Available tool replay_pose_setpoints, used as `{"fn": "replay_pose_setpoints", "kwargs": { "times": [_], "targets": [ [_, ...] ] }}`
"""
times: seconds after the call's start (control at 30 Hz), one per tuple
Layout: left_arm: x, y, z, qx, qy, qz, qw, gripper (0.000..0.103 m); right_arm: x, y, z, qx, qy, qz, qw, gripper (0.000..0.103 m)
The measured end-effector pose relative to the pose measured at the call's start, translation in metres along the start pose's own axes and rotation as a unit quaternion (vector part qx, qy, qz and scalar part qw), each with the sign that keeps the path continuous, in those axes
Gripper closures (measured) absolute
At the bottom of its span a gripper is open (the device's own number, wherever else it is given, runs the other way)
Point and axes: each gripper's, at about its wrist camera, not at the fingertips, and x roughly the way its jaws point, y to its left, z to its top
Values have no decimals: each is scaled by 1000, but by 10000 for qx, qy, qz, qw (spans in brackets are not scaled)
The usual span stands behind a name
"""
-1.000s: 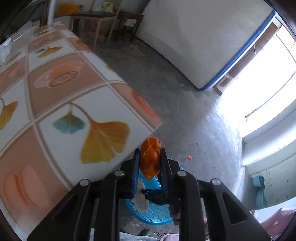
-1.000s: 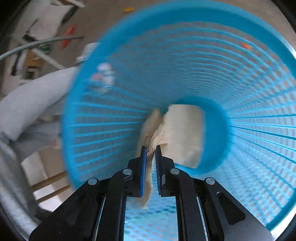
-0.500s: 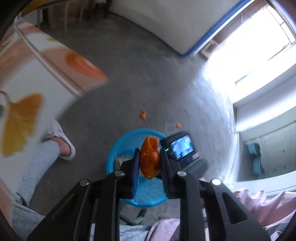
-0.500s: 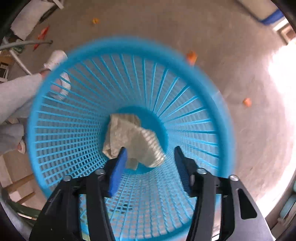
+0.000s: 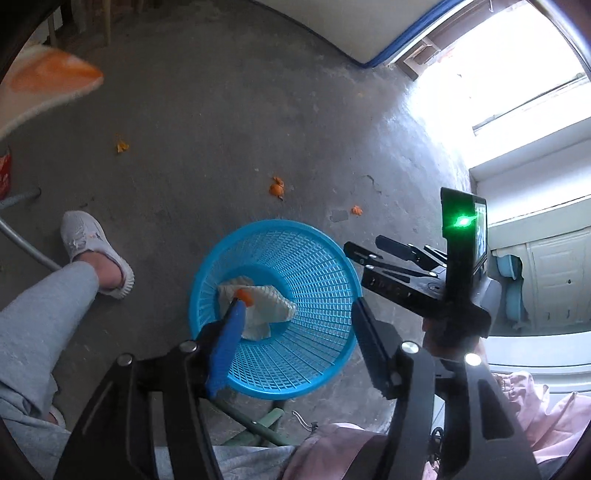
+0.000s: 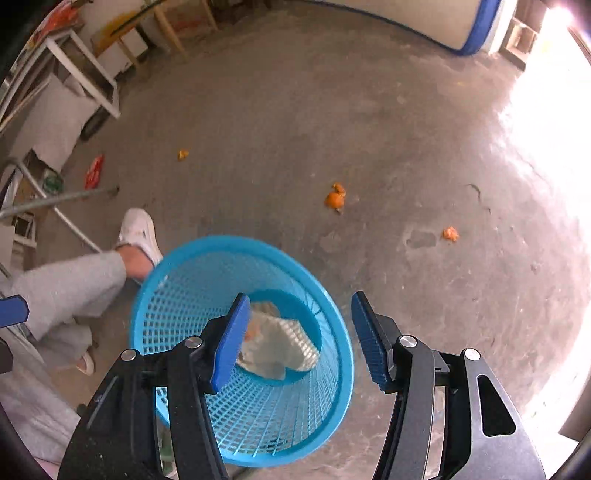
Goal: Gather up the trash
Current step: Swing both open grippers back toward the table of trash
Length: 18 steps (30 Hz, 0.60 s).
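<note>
A blue mesh basket (image 5: 314, 266) stands on the concrete floor and holds a crumpled white tissue (image 5: 273, 306). My left gripper (image 5: 295, 306) is open above the basket, and an orange peel (image 5: 244, 296) is at the tip of its left finger, over the tissue. The basket (image 6: 184, 295) and tissue (image 6: 284, 343) show in the right wrist view, with an orange bit (image 6: 253, 329) on the tissue. My right gripper (image 6: 299, 310) is open and empty above the basket; it also shows in the left wrist view (image 5: 391, 254). Orange peel scraps (image 6: 335, 197) (image 6: 450, 233) (image 6: 183, 154) lie on the floor.
The person's leg and white shoe (image 5: 96, 254) are left of the basket. A patterned table corner (image 5: 44, 85) shows at upper left. Metal chair legs (image 6: 62, 206), wooden furniture (image 6: 92, 62) and a red packet (image 6: 94, 171) are at the left. A mattress (image 6: 443, 22) leans at the back.
My left gripper swung from the table to over the basket and opened, letting go of the orange peel. My right gripper let go of the tissue, opened and rose out of the basket.
</note>
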Motion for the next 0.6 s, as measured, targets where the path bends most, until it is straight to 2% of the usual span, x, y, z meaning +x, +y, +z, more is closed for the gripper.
{"fn": "replay_pose_setpoints", "kwargs": {
  "times": [0.2,0.33,0.4,0.47,0.5,0.6],
  "targets": [
    [-28,-7,3,128,-335,-90,9993,45,-27,13,9,58,-357,246,9990,48],
    [-71,-14,1,264,-892,-166,9955,45,-60,29,28,-5,-790,497,9956,48],
    [-104,-13,-3,308,-1353,-179,9902,45,-85,36,36,82,-1175,798,9898,48],
    [-143,-4,-10,260,-1900,-101,9814,45,-122,51,45,54,-1725,1272,9767,48],
    [-160,2,-15,184,-2146,-57,9765,45,-131,57,48,-15,-1873,1353,9729,48],
    [-214,33,-33,-265,-2934,115,9555,45,-169,98,61,-573,-2280,1619,9584,41]
  ]
}}
